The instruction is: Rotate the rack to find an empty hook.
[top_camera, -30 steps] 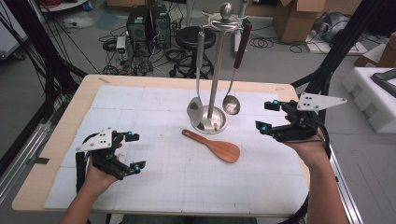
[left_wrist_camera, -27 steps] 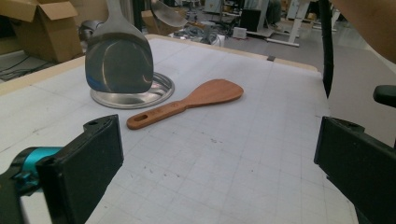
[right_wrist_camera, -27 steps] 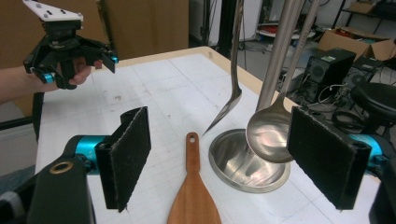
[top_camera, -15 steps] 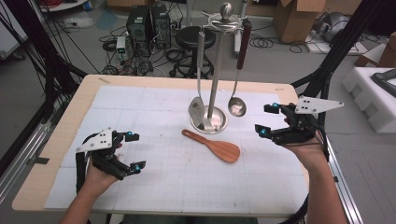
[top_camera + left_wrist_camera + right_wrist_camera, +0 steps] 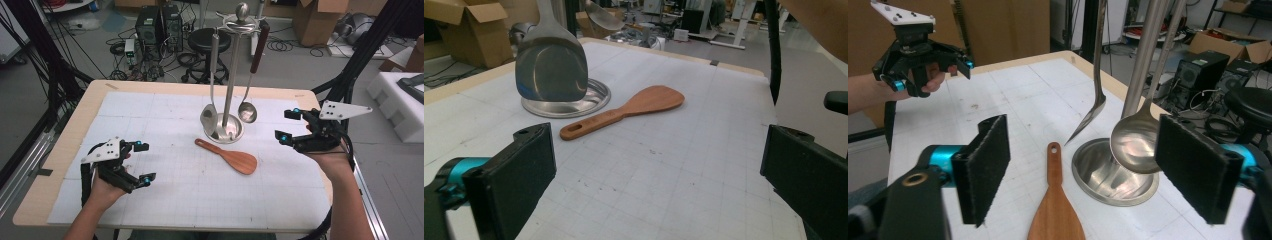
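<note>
A flat brown wooden spatula (image 5: 231,157) lay on the white gridded mat (image 5: 165,125), between both tongs: left gripper (image 5: 141,162) at eight o'clock, right gripper (image 5: 289,125) at two o'clock, each gaping, empty.

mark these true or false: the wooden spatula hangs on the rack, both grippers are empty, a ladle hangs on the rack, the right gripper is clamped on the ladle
1. The wooden spatula hangs on the rack. False: it lies flat on the table mat beside the rack's base.
2. The left gripper and right gripper are both empty. True.
3. A ladle hangs on the rack. True.
4. The right gripper is clamped on the ladle. False: its jaws stand open, clear of it.
</note>
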Tool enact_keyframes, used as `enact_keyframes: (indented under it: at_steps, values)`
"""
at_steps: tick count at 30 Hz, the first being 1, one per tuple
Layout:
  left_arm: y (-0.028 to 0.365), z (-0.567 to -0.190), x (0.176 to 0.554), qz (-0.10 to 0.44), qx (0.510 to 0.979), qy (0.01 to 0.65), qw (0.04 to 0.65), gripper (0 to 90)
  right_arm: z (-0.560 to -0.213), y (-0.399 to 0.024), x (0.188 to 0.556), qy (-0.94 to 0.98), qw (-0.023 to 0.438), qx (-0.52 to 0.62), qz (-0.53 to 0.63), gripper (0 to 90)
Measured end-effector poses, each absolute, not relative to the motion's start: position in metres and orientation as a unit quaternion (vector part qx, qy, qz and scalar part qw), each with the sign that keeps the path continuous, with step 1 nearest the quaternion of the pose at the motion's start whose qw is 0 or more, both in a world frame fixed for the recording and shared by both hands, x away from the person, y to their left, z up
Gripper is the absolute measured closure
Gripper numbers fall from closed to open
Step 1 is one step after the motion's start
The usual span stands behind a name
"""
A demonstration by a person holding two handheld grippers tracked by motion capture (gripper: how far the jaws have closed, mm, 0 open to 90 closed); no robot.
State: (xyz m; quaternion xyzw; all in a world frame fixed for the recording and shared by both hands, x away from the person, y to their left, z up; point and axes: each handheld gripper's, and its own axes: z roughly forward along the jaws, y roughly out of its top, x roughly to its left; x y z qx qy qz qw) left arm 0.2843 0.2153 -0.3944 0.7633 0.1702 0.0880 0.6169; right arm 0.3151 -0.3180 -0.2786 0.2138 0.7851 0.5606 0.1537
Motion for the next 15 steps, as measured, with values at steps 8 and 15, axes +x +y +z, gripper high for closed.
enact_keyframes:
  at_steps: [8,15]
  values:
    - [0.214,-0.395,0.281,0.089,0.772,0.166,0.607,1.7,-0.267,-0.314,0.319,0.792,0.151,0.195,0.558,46.0]
    - [0.214,-0.395,0.283,0.088,0.762,0.172,0.618,1.7,-0.238,-0.302,0.328,0.793,0.174,0.197,0.549,71.1]
